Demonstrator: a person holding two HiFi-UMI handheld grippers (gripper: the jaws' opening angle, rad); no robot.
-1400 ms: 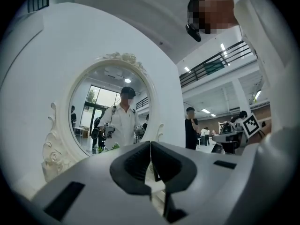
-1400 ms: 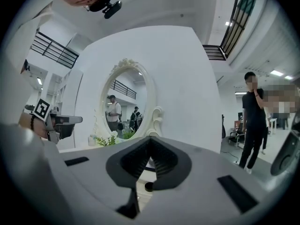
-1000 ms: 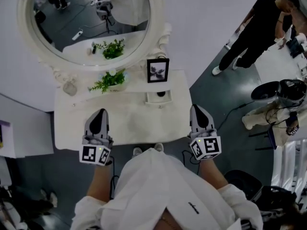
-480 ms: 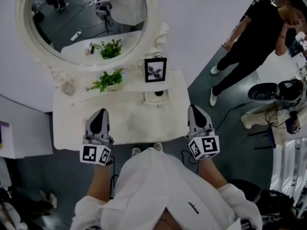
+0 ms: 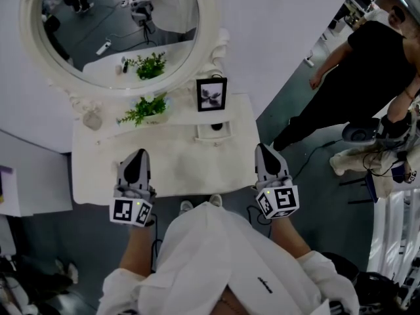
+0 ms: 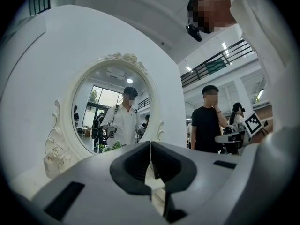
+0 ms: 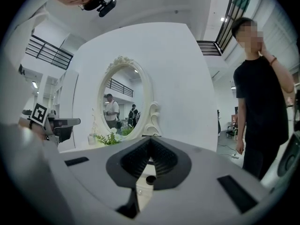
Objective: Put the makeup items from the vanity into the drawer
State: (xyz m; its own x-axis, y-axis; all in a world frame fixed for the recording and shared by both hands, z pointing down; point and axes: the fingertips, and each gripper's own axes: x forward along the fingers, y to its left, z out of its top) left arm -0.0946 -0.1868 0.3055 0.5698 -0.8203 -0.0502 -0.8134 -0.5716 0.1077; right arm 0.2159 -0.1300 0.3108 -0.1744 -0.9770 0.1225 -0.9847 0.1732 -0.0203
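The bystander in black [image 5: 371,77] has stepped closer. A small dark item [image 5: 217,127] lies in the white drawer [image 5: 202,136] before the black picture frame [image 5: 211,94]. Nearer me, the left grey gripper [image 5: 136,155] and right grey gripper [image 5: 265,148] hover with fingers pressed together, empty.

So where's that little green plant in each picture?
Head view: plant at the back of the vanity, below the mirror.
Left gripper view: leaves low, left of centre, at the mirror's bottom edge.
Right gripper view: left of centre, at the mirror's lower left.
Shared landmark: the oval mirror.
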